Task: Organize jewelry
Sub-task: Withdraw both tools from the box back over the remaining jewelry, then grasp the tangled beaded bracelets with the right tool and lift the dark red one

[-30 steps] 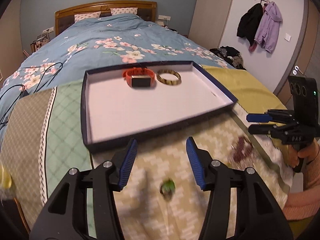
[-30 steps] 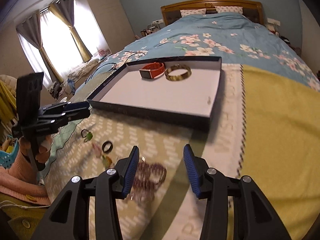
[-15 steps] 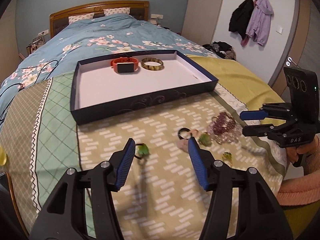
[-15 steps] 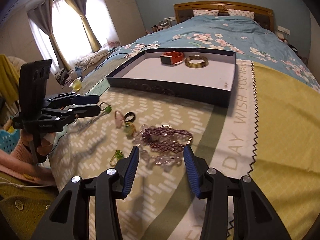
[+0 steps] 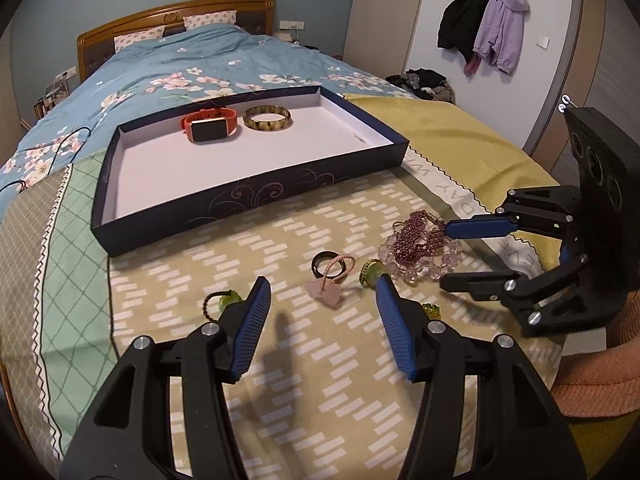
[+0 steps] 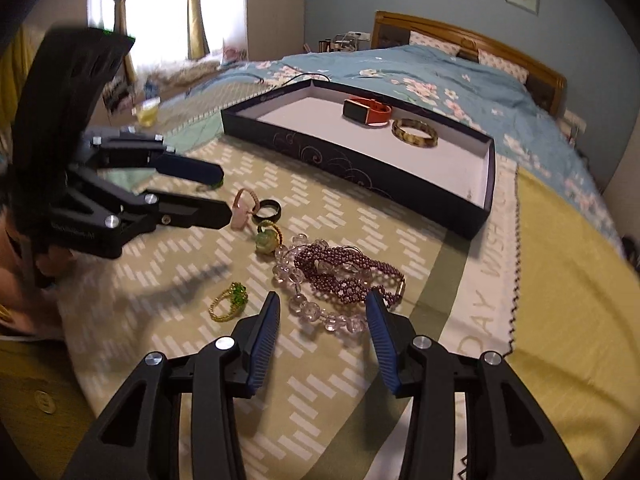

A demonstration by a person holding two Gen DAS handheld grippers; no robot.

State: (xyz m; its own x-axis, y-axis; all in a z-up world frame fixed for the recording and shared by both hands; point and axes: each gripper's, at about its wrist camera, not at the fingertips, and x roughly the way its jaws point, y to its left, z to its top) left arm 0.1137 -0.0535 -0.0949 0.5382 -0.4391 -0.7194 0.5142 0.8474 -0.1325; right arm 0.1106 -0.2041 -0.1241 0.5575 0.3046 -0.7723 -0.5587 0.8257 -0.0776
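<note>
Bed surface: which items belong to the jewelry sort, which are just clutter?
Job:
navy tray
orange watch
amber bangle
purple bead bracelet
clear bead bracelet
black ring
pink stone charm
green rings

Clutter:
hanging jackets
clothes pile
black cable

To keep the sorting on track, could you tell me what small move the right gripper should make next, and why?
Probably ease the right gripper down onto the purple bead bracelet. The bracelet lies just ahead of its closing fingers, untouched, while the tray holds only a watch and a bangle.
</note>
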